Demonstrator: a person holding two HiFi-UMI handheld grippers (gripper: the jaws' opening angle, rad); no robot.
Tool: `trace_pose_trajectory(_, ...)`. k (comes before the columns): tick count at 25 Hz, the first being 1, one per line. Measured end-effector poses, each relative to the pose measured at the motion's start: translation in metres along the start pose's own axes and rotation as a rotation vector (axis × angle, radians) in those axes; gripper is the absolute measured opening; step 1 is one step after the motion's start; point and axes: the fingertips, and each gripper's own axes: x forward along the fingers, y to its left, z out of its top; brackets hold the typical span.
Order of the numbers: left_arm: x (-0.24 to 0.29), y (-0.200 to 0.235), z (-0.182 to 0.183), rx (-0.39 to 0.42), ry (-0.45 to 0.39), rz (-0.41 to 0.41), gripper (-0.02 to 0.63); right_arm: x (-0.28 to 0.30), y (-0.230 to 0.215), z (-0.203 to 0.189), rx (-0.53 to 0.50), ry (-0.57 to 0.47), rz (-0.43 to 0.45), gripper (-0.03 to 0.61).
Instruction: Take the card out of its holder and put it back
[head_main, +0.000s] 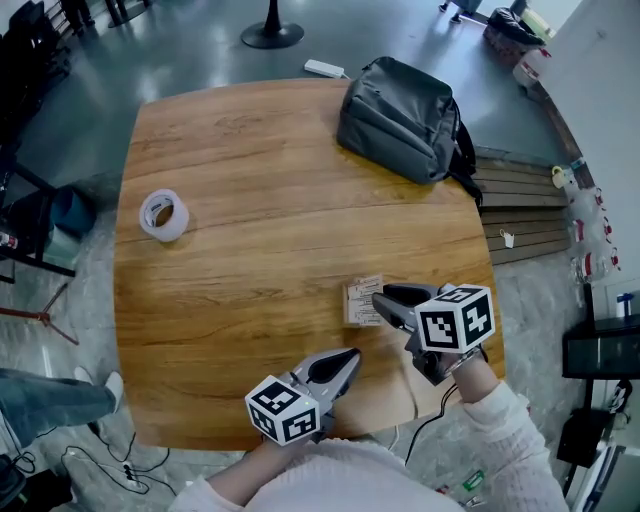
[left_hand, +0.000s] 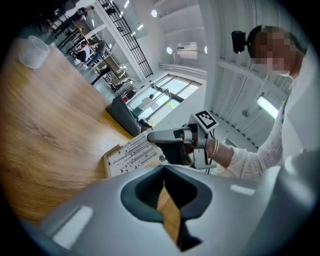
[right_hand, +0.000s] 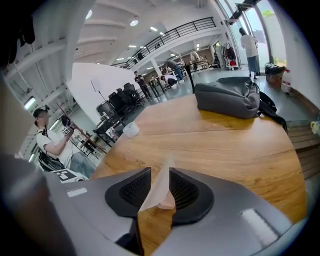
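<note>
Left claw (head_main: 348, 360) nearest, jaws a slit apart, nothing betw. them, right claw (head_main: 380, 302) spread wide, card (head_main: 358, 300) edge-on betw. its jaws w/o being pinched, on surface (head_main: 250, 270) nr right edge.

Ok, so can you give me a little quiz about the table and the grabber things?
1. True or false: the tape roll lies far from the backpack, towards the other side of the table.
2. What stands between the jaws of the right gripper? A) a thin pale sheet B) the tape roll C) nothing at all
3. Fill in: the printed card rests on the wooden ____.

Key: 1 true. 2 A, and the jaws stand apart on either side of it. 3 table.
</note>
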Motion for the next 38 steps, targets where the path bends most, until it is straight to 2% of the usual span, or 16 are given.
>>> trace_pose_trajectory(4,-0.001,0.002,0.004,-0.002,-0.016,0.003,0.008,0.007,0.000,-0.004,0.024,0.044,-0.001,0.103)
trace_pose_trajectory(10,-0.002,0.003,0.006,-0.013,-0.021,0.003,0.008,0.007,-0.001,-0.004,-0.006,0.107,-0.026,0.087)
trace_pose_trajectory(13,-0.004,0.002,0.008,-0.009,-0.029,0.004,0.008,0.007,-0.003,-0.004,-0.022,0.132,-0.048,0.050)
trace_pose_trajectory(16,-0.005,0.001,0.008,-0.008,-0.030,0.003,0.008,0.007,-0.004,-0.005,-0.059,0.150,-0.079,0.018)
trace_pose_trajectory(20,-0.006,-0.001,0.010,0.000,-0.034,-0.001,0.008,0.006,-0.003,-0.005,-0.119,0.169,-0.106,0.014)
trace_pose_trajectory(30,-0.011,-0.002,0.009,0.009,-0.038,0.002,0.008,0.005,0.000,-0.006,-0.159,0.173,-0.131,0.014)
trace_pose_trajectory(38,-0.011,-0.007,0.009,0.019,-0.032,-0.006,0.008,-0.001,-0.001,-0.004,-0.145,0.150,-0.148,0.012)
